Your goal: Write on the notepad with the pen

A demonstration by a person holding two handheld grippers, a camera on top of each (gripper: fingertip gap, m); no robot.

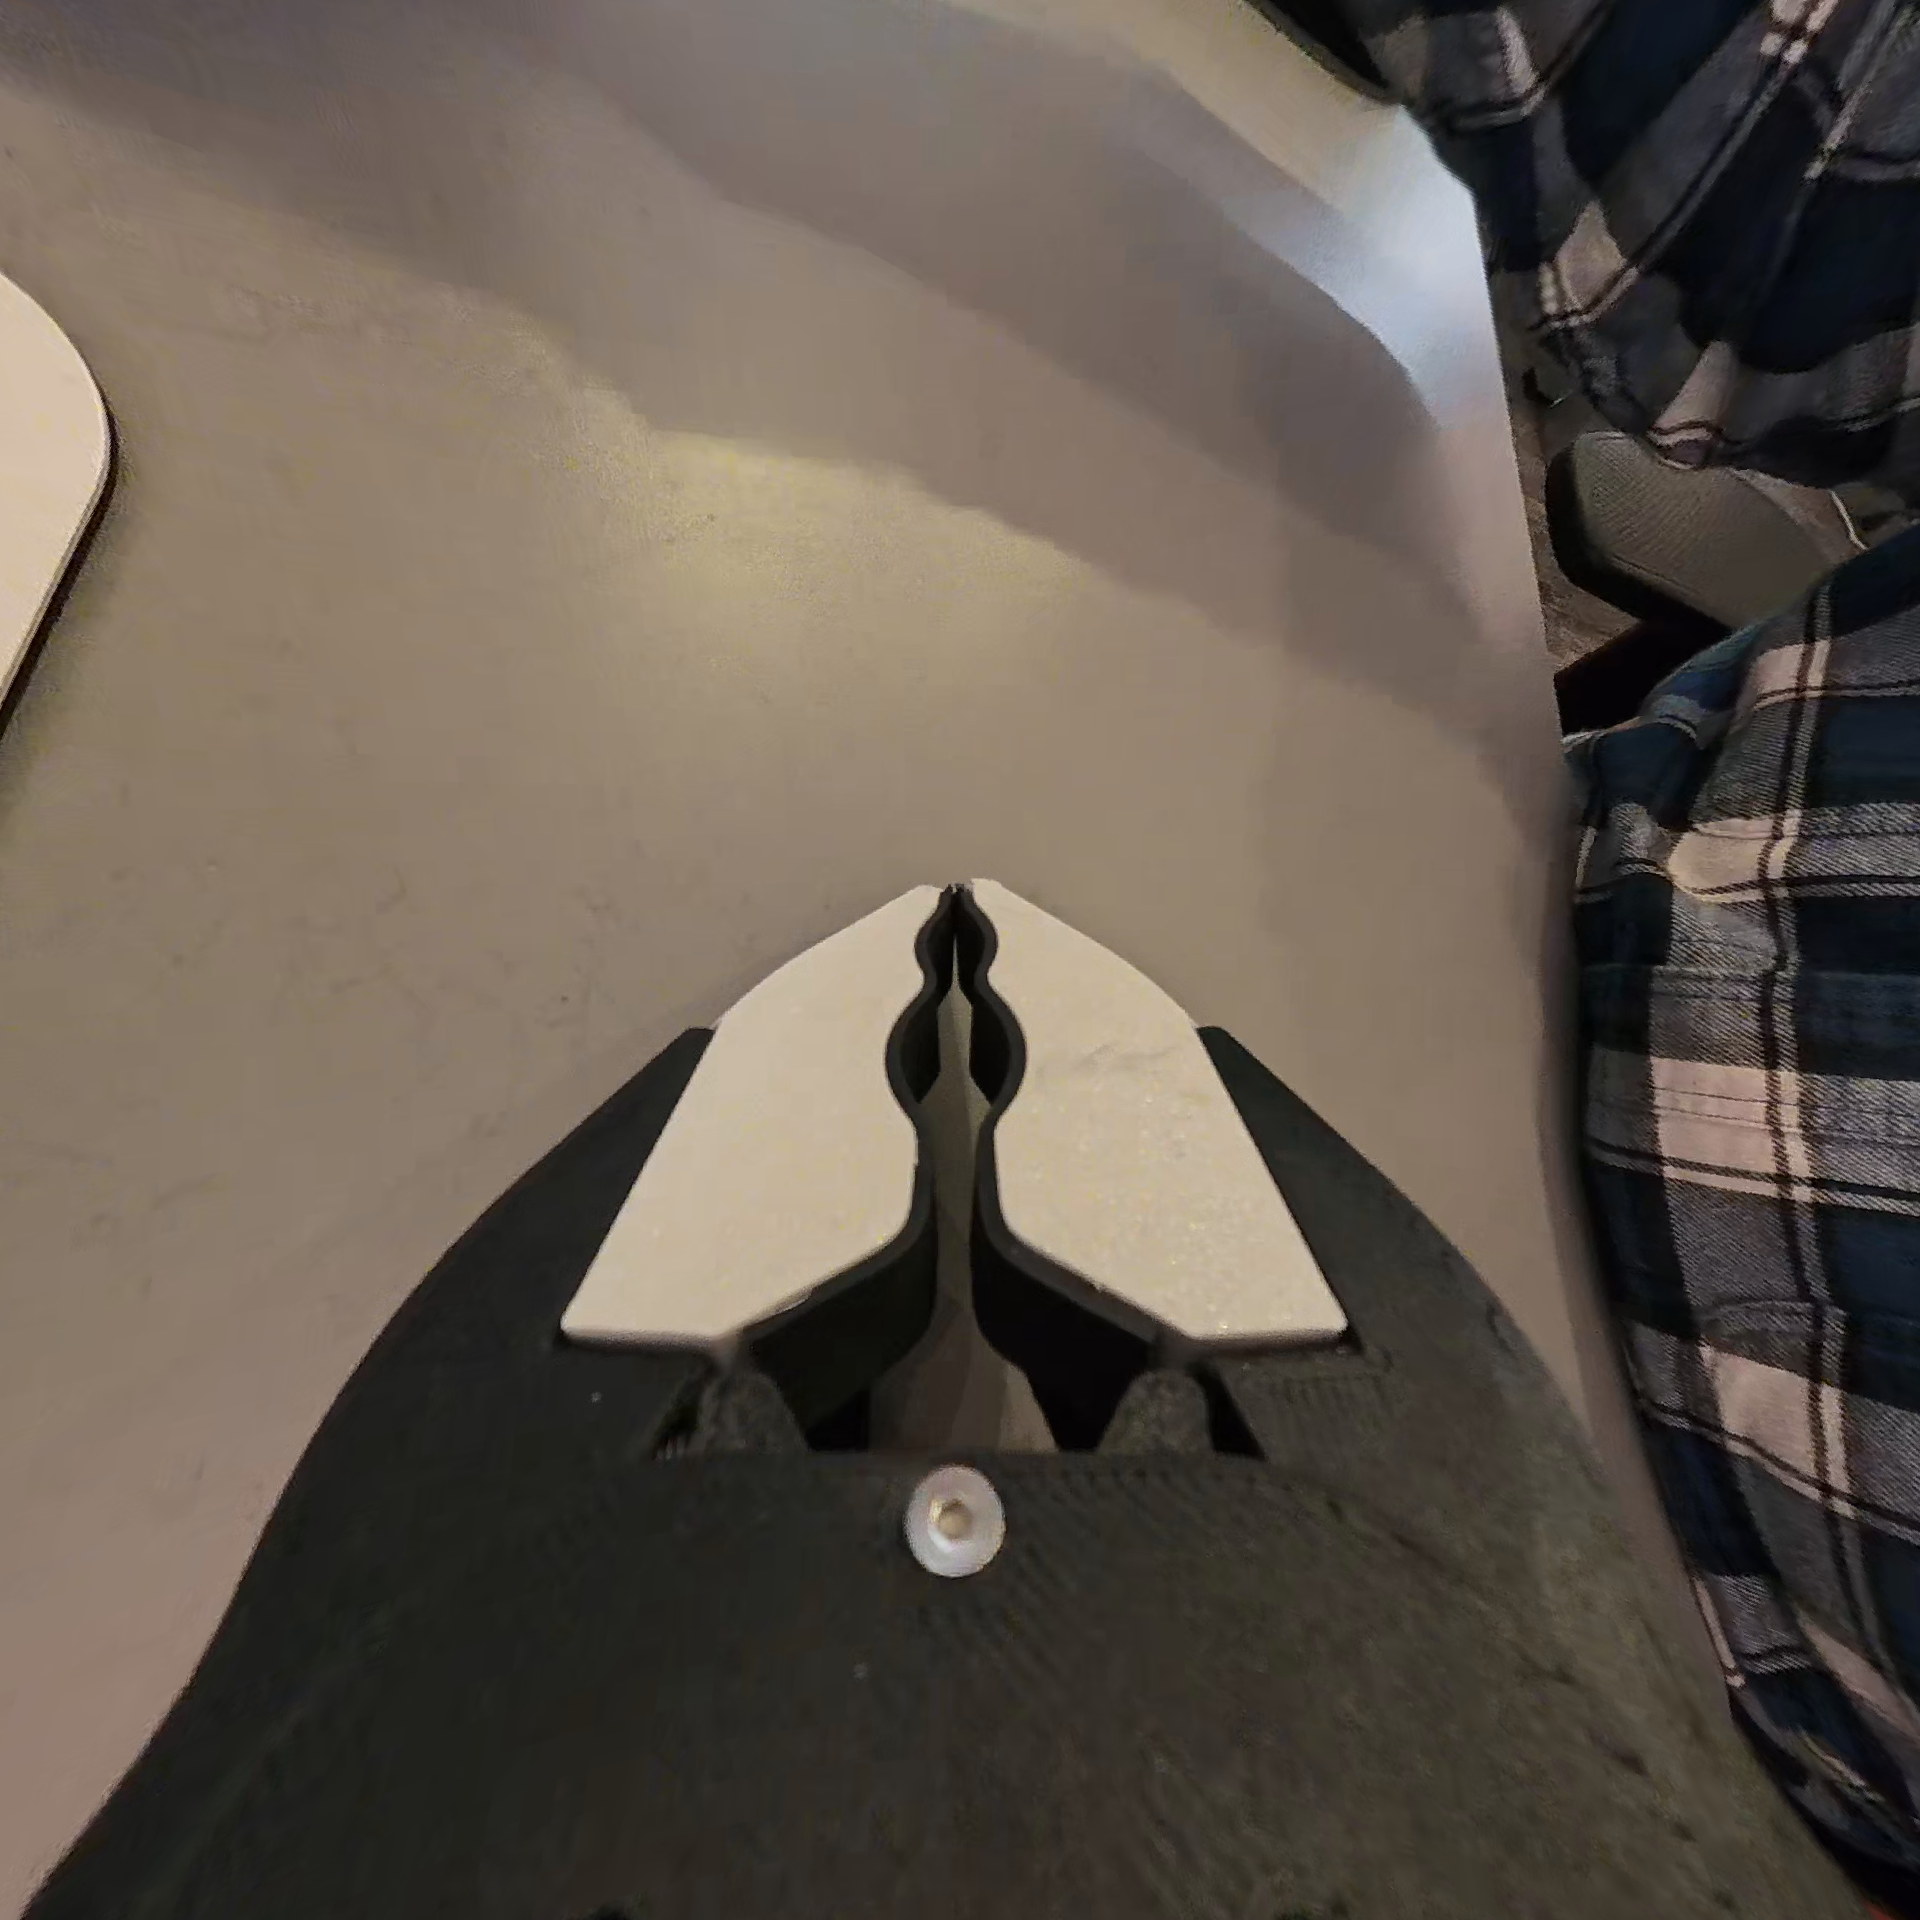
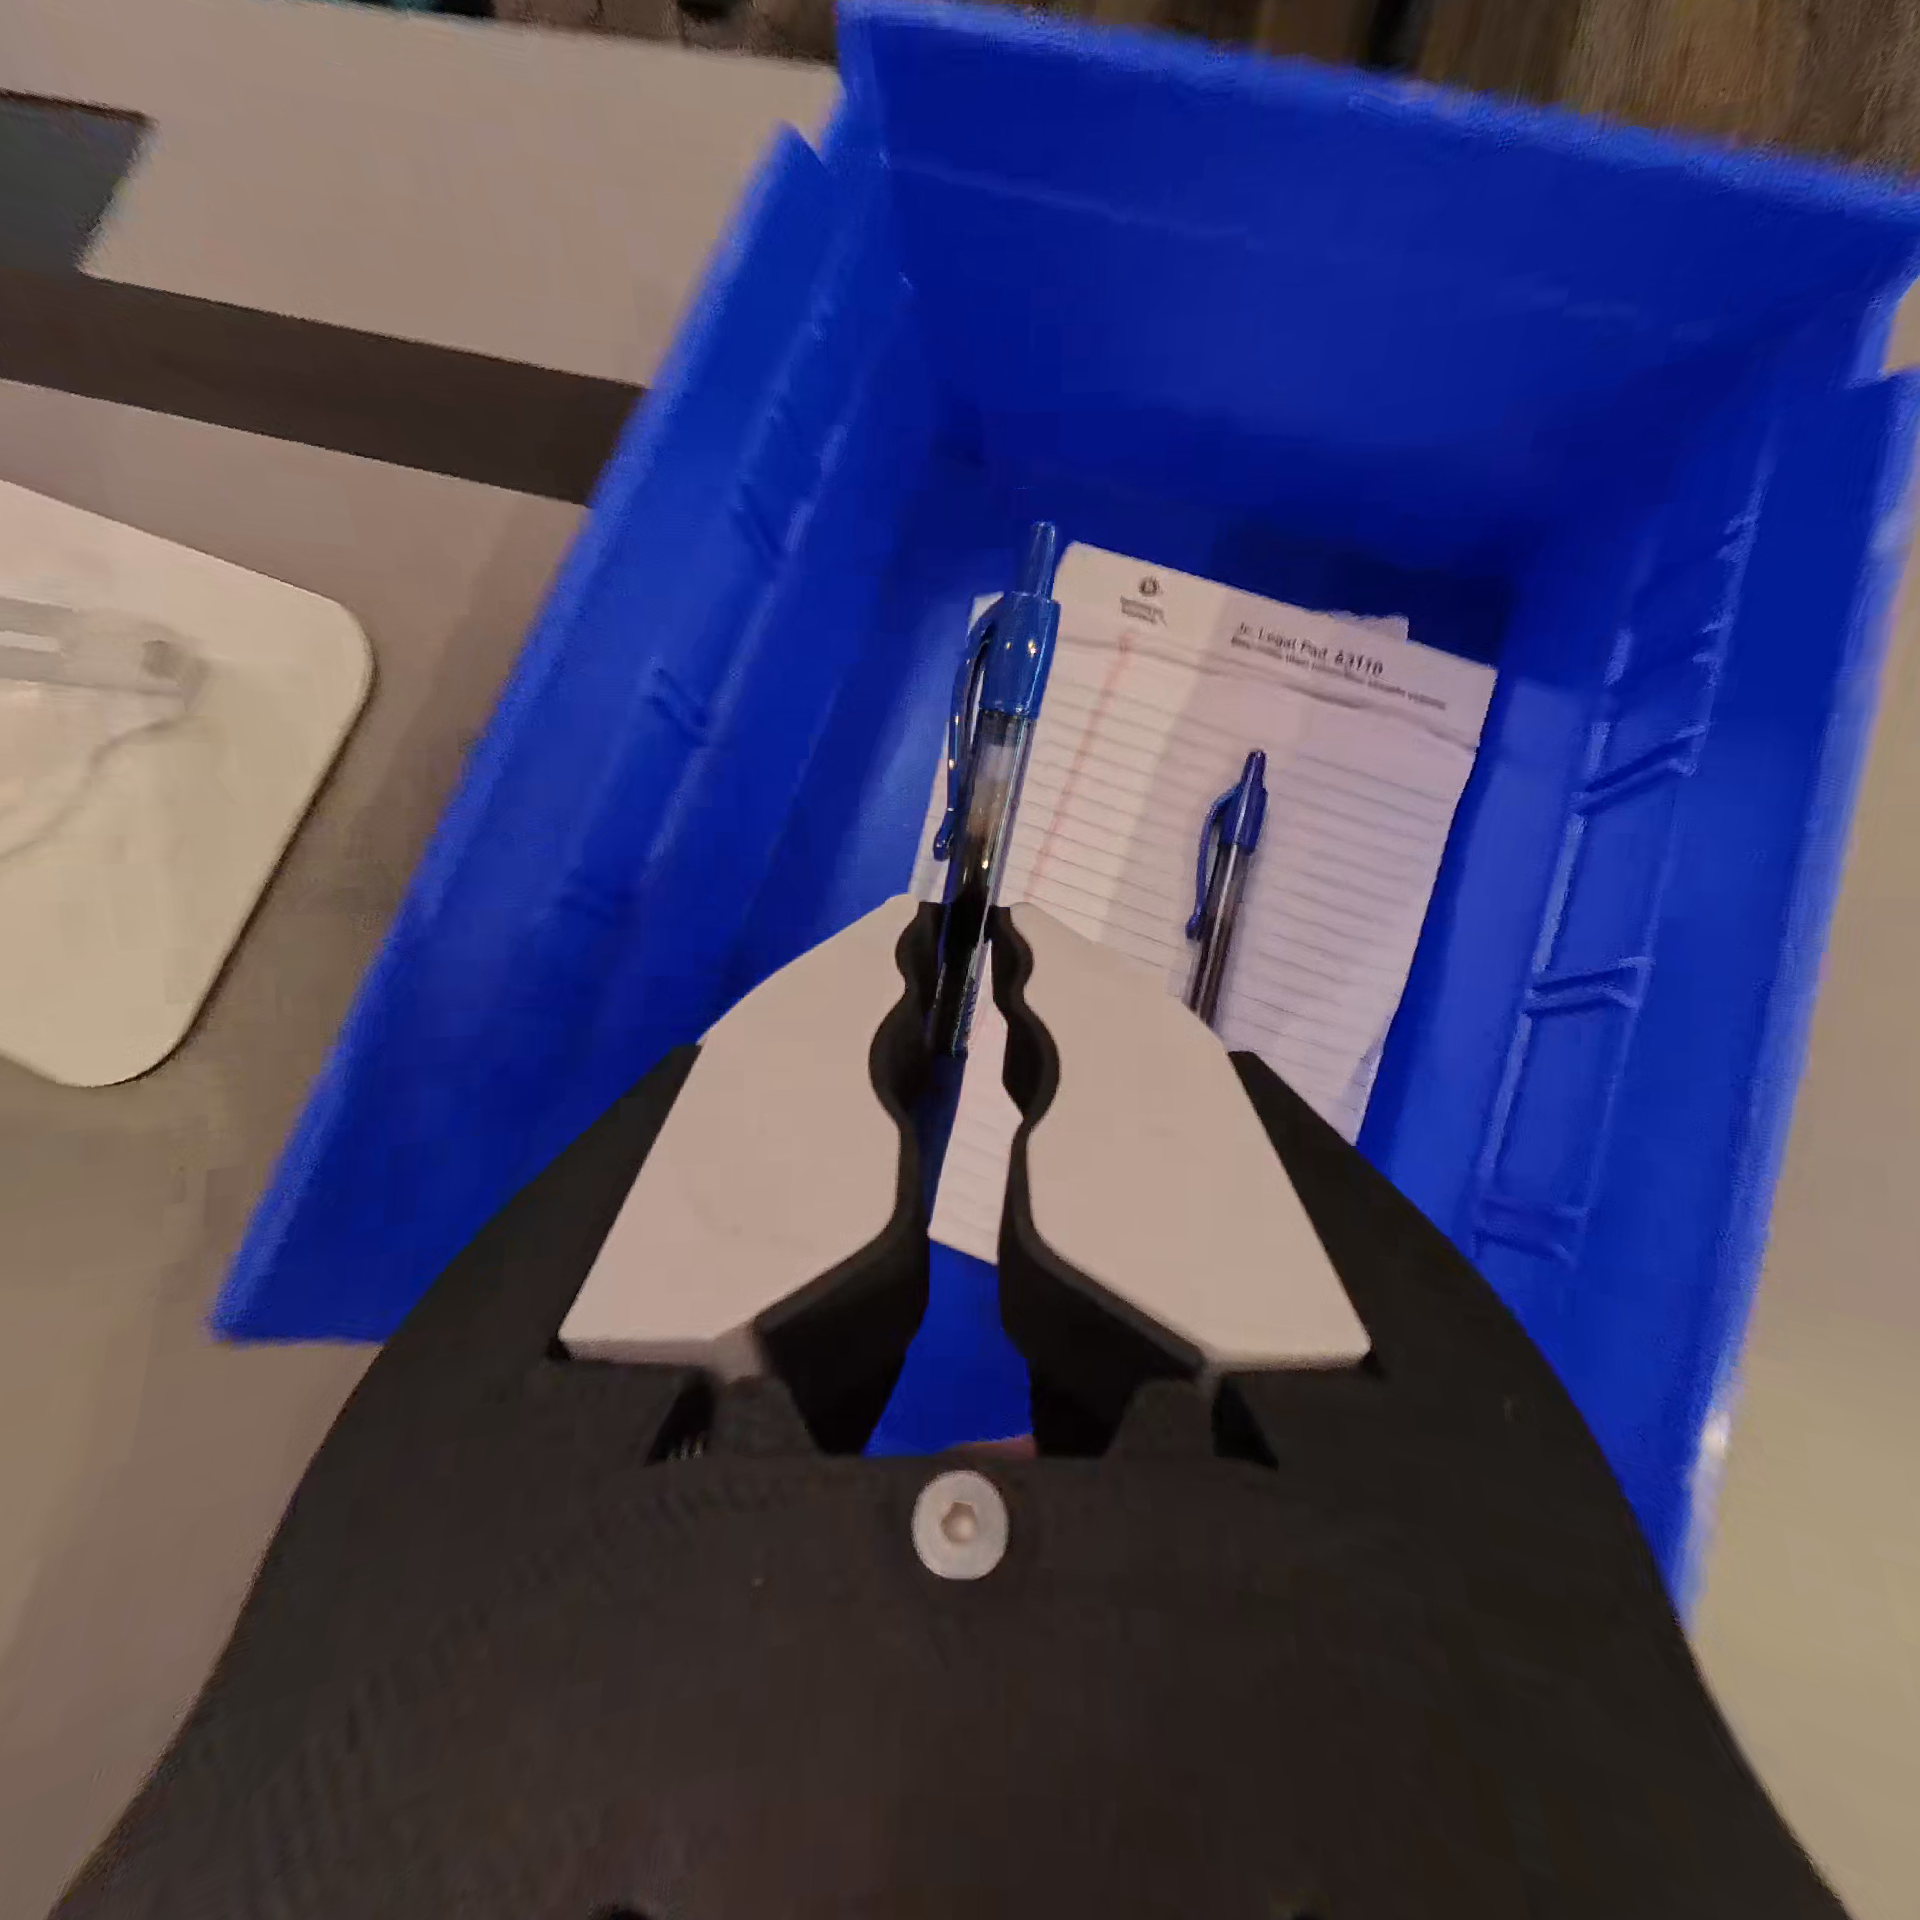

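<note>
the pen (image 2: 992,790), a clear barrel with a blue clip and cap end, is pinched in my right claw (image 2: 961,920) above the lined notepad (image 2: 1299,831) lying flat in the blue ribbed plastic bin (image 2: 644,831), where a second pen (image 2: 1226,873) rests on the paper. i judge this the pick-up step; next i need the notepad out on the tabletop (image 1: 520,831) and the tip turned down. my left claw (image 1: 958,894) is pressed together on nothing over that smooth grey surface.

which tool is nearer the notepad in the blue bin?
Right. The right tool hangs over the blue bin, above the notepad, gripping a blue pen. The left tool is shut over bare table; no notepad shows in its view.
</note>
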